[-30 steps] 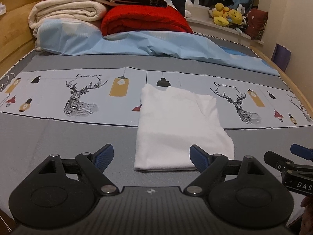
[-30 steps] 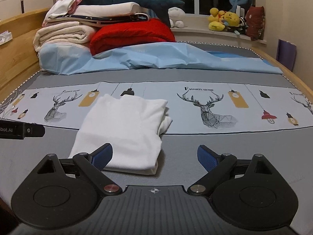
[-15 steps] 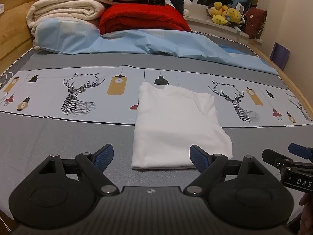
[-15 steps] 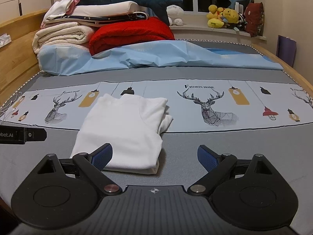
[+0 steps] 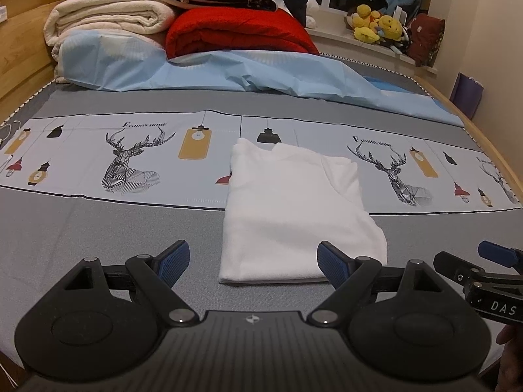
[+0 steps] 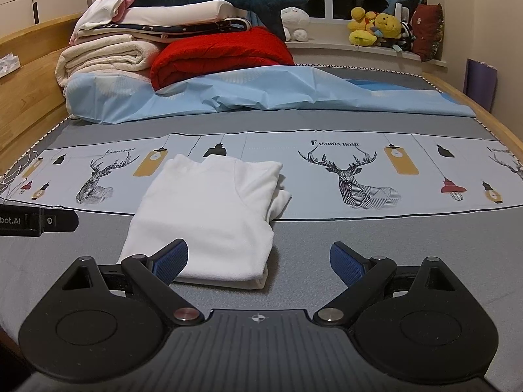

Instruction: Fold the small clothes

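Observation:
A white garment lies folded into a flat rectangle on the grey bed cover; it also shows in the right wrist view, left of centre. My left gripper is open and empty, just short of the garment's near edge. My right gripper is open and empty, near the garment's near right corner, its left finger over the near edge. The right gripper also shows at the right edge of the left wrist view. Part of the left gripper's body shows at the left edge of the right wrist view.
Folded blankets, a red quilt and a light blue sheet are piled at the head of the bed. A wooden bed frame runs along the left. Plush toys sit on the window sill.
Both grippers have drawn back slightly from the garment and stayed open. The garment has not moved.

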A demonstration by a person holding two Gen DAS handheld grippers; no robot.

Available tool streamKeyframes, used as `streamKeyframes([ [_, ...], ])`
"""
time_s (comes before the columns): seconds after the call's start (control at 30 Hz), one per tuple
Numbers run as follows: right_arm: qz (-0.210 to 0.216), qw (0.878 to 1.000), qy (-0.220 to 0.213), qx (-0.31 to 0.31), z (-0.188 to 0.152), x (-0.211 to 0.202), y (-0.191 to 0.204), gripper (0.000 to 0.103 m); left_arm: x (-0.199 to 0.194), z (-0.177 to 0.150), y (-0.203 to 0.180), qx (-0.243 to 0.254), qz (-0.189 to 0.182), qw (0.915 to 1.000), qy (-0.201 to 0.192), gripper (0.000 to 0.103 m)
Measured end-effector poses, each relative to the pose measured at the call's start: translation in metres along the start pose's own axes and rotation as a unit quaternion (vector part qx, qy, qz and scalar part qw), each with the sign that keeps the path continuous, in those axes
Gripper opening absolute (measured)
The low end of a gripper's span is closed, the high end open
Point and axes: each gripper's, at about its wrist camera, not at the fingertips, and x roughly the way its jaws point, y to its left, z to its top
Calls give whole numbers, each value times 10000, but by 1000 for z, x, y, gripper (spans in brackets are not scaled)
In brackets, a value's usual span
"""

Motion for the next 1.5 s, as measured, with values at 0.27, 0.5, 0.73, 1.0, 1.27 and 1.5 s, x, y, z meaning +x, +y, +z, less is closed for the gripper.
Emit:
streamKeyframes([
  [0.27,4,10000,6,1,0,0,1,94,0,0,0,-3,-4,10000,-5,89],
  [0.5,17,10000,19,-8,-1,1,2,94,0,0,0,10,-16,10000,-9,89],
  [0.73,13,10000,23,-4,-1,1,2,94,0,-1,0,12,-35,10000,-11,89],
  [1.0,44,10000,55,-25,-4,2,4,94,0,-1,0,8,-45,10000,-7,89],
  [1.27,43,10000,52,-22,-4,2,5,94,0,0,0,24,-88,10000,-13,89],
  [1.5,39,10000,52,-18,-3,2,5,94,0,0,0,18,-95,9999,-40,89],
])
